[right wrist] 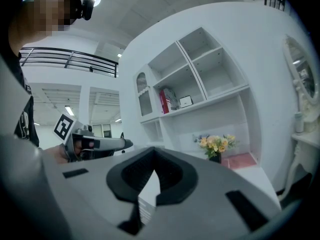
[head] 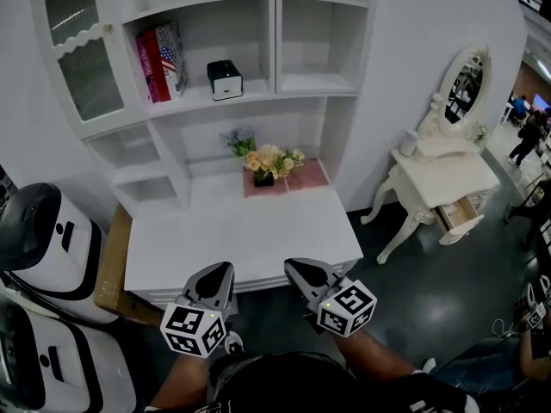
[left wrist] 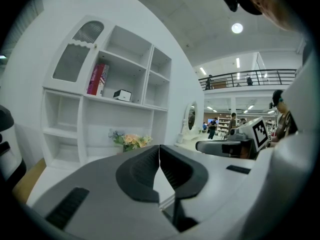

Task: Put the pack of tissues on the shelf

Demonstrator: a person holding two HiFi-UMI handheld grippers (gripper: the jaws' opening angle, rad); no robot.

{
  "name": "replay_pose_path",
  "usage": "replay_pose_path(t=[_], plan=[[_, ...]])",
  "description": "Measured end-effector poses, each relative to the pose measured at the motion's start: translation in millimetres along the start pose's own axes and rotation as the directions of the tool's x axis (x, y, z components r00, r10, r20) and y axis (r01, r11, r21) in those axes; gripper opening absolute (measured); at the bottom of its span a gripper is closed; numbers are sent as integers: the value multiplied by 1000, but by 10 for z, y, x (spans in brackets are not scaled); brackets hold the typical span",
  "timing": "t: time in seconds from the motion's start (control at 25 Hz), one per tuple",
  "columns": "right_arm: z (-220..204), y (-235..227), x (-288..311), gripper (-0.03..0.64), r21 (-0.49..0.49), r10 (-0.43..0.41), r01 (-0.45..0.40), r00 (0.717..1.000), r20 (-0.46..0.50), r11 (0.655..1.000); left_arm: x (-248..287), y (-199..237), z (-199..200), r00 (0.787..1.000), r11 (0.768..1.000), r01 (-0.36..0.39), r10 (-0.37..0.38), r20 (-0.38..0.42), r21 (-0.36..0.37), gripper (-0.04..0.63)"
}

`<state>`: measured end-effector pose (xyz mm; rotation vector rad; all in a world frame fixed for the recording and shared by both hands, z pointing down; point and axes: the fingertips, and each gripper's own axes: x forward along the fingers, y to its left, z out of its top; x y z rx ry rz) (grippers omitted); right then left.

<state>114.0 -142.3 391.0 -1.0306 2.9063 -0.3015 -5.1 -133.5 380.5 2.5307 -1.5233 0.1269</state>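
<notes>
1. head view: looks steeply down on a white table (head: 241,239) set against a white shelf (head: 258,93).
   - shows the left gripper (head: 225,269) and right gripper (head: 291,267) side by side at the table's near edge, apart from each other, both pointing toward the shelf.
   - finds flowers (head: 269,162) at the back of the table.
   - just behind them and to their right, picks out a flat pink thing that looks like the tissue pack (head: 308,175), lying on the table, not on the shelf.
   - places red books (head: 157,63) and a small black-and-white box (head: 225,79) on the shelf board above.
   - catches a dressing table (head: 443,175) with an oval mirror (head: 465,84) off to the right.
2. left gripper view: shows the left gripper (left wrist: 159,149) with jaws closed, tips meeting, nothing between them.
   - beyond them, takes in the books (left wrist: 97,79) and box (left wrist: 122,95) on the shelf, with the flowers (left wrist: 131,140) below.
   - off to the right, shows the right gripper (left wrist: 199,145) and its marker cube.
3. right gripper view: shows the right gripper (right wrist: 153,151) with jaws pressed together, empty.
   - ahead, finds the tissue pack (right wrist: 240,160) flat on the table, just right of the flowers (right wrist: 216,144) and well apart from the gripper.
   - off to the left, shows the left gripper (right wrist: 129,143).
</notes>
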Motion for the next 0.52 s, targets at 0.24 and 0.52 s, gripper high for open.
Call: replay_pose_path(t=[0.24,0.52], plan=[[5,-1,11,6,1,2,-2,1000,-3,1000,6,2,14,1000,1000,1,-1,-1,-1,15],[-20,9,25,6,1,3,-3,1000,-7,1000,12,26,4,1000,1000,0,0,-2,-1,15]])
